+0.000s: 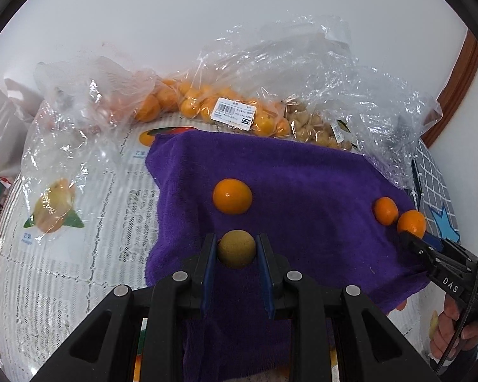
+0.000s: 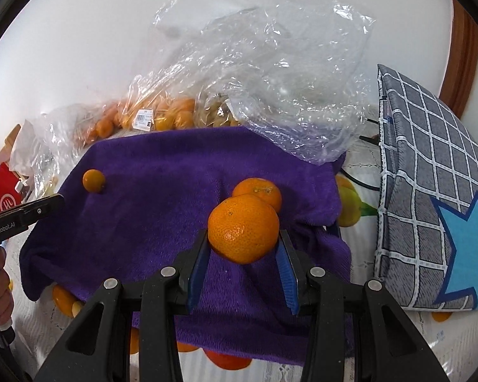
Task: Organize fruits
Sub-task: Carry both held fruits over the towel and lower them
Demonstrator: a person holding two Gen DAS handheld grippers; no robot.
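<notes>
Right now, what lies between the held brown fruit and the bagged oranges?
In the left wrist view, one loose orange on the purple towel, then bare towel.

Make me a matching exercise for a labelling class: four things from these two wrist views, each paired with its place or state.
Things:
1. brown longan
2. tangerine
3. kumquat
4. checked cushion

Places or states:
A. lies loose on the purple towel, gripped by nothing
B. held in the left gripper
C. stands beside the towel, at the right
D. held in the right gripper

Pairs: 1-B, 2-D, 3-A, 4-C
</notes>
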